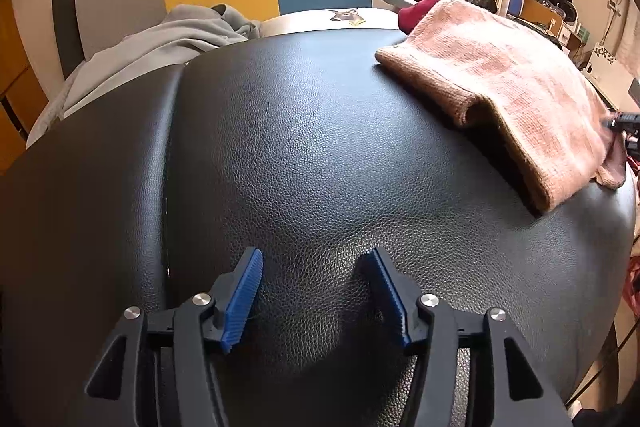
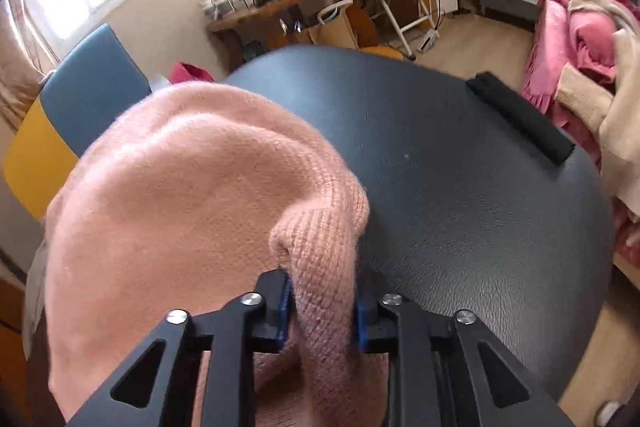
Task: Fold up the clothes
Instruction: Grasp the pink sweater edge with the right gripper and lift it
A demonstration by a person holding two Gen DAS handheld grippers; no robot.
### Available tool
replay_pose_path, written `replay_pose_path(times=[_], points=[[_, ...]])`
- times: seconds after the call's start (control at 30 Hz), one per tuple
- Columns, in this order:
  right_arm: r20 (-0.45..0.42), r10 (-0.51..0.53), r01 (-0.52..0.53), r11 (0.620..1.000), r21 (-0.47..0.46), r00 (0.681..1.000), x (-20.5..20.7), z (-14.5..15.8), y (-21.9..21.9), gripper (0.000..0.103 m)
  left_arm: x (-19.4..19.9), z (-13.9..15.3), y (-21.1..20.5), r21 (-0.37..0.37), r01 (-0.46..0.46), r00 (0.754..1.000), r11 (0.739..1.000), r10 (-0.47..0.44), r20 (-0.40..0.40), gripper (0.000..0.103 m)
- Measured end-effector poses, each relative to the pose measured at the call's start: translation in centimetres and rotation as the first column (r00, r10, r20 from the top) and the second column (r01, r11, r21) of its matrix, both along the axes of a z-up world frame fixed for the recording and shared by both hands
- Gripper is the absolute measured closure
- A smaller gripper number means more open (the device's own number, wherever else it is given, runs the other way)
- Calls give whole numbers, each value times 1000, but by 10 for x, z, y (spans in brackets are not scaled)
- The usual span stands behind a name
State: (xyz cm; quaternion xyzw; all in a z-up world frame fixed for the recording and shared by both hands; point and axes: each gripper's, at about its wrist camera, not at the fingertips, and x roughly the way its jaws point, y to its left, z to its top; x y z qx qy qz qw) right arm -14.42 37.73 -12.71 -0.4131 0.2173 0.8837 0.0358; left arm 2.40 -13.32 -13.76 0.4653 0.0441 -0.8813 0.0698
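Pads of your right gripper (image 2: 322,301) are pinching a pink knitted garment's (image 2: 192,195) fold; your left gripper (image 1: 314,291) is gaping empty over the black leather cushion (image 1: 304,147).

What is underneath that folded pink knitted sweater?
The pink knitted sweater lies on a black leather-look padded surface, which shows all around it. Whatever is directly beneath or tucked inside its folds is covered and cannot be seen.

Left gripper (image 1: 312,259): matte black linkage arms with triangular cut-outs, silver round-head pivot screws, ribbed blue pads. Right gripper (image 2: 322,303): same black build, silver screws, blue pads.
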Motion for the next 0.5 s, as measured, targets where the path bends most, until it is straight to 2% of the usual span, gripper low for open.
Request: replay_pose_path(times=[0.1, 0.2, 0.27, 0.33, 0.43, 0.5], points=[[-141, 52, -75, 984, -160, 989, 22, 34, -26, 80, 5, 2, -5, 29, -23, 1000, 999, 23, 3, 47], [-268, 170, -237, 942, -239, 948, 49, 63, -77, 80, 16, 9, -14, 71, -55, 998, 996, 56, -6, 47], [-330, 270, -361, 897, -254, 904, 65, 74, -128, 80, 24, 16, -20, 82, -74, 997, 994, 76, -22, 47], [-367, 388, -488, 840, -237, 846, 78, 78, -176, 80, 35, 26, -25, 74, -87, 995, 993, 91, -49, 47], [-378, 527, -630, 738, -240, 761, 98, 71, -252, 80, 51, 36, -36, 80, -113, 990, 990, 119, -77, 47], [-362, 616, -703, 681, -202, 700, 124, 60, -309, 80, 60, 40, -45, 96, -134, 986, 986, 142, -87, 47]])
